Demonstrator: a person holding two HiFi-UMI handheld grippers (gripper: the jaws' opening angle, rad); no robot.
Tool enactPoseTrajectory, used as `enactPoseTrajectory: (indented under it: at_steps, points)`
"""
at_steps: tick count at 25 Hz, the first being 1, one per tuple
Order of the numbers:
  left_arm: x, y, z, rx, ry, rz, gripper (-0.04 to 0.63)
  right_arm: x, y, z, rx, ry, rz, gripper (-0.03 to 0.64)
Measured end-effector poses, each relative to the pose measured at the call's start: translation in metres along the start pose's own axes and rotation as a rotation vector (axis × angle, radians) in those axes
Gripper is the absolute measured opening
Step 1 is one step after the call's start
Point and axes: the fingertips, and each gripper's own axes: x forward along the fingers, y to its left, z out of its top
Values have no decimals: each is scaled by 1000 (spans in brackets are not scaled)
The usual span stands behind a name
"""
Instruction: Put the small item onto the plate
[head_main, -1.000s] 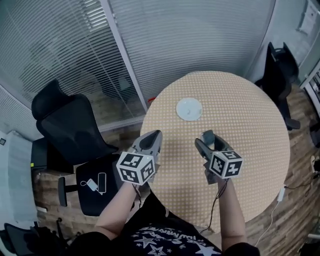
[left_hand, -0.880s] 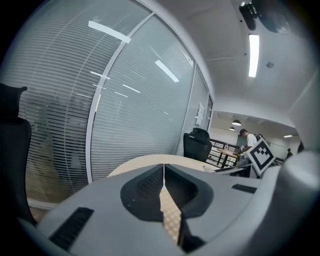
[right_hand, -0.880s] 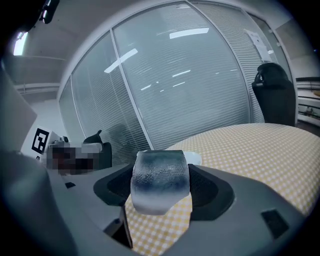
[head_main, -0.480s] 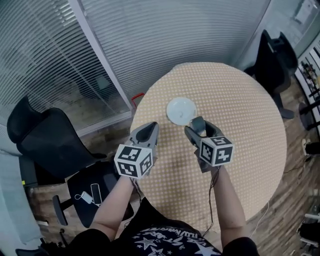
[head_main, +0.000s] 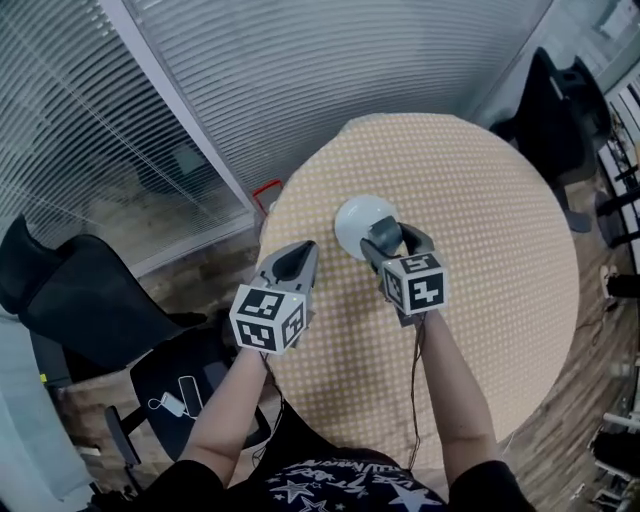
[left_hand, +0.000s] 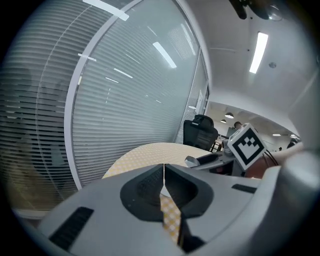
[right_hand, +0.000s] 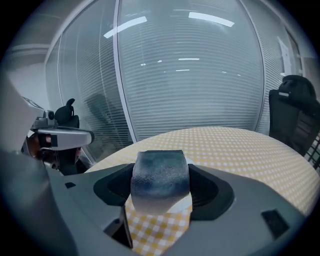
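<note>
One small item (right_hand: 160, 175), dark blue-grey, pinched in right gripper (head_main: 392, 238) over plate (head_main: 350, 215) on bench (head_main: 480, 200); long axis seemingly crosswise, jaw to jaw. Left gripper (head_main: 298, 262) pressed together, empty.

Grey left gripper (head_main: 303, 250), grey right gripper (head_main: 393, 241), marker cubes (head_main: 268, 318), star-print black shirt (head_main: 335, 482)

1. Round table (head_main: 500, 230), yellow-and-white checked top, centre of scene.
2. Glass partition with closed slatted blinds (head_main: 330, 70), along the far side.
3. Black office chair (head_main: 75, 300), left of the table.
4. Second black seat (head_main: 180, 365), near left; a white charger with cable (head_main: 165, 405) lies on it.
5. Black chair (head_main: 555, 100), far right, close beside the table.
6. Wood-pattern floor (head_main: 585, 400), near right.
7. Ceiling strip light (left_hand: 259, 47), lit.
</note>
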Motion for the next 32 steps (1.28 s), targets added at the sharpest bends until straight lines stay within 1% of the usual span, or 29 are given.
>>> enactPoseTrajectory:
  at_steps: [4, 10, 15, 19, 26, 29, 32]
  points:
    - [12, 12, -6, 0, 13, 14, 12, 23, -9, -4, -41, 48, -35, 327]
    - [28, 24, -22, -23, 61, 12, 12, 50, -11, -20, -87, 110, -12, 327]
    - [33, 27, -30, -33, 76, 17, 12, 65, -14, -30, -119, 158, -27, 327]
    - [33, 30, -37, -43, 87, 27, 12, 71, -17, -32, -145, 173, -35, 327]
    - [32, 35, -47, -58, 105, 40, 12, 79, -12, -34, -148, 225, 6, 327]
    - [31, 35, -49, -63, 110, 39, 12, 80, -13, -35, -127, 255, 24, 327]
    - [32, 33, -50, -65, 112, 36, 12, 80, -14, -32, -121, 257, 40, 327]
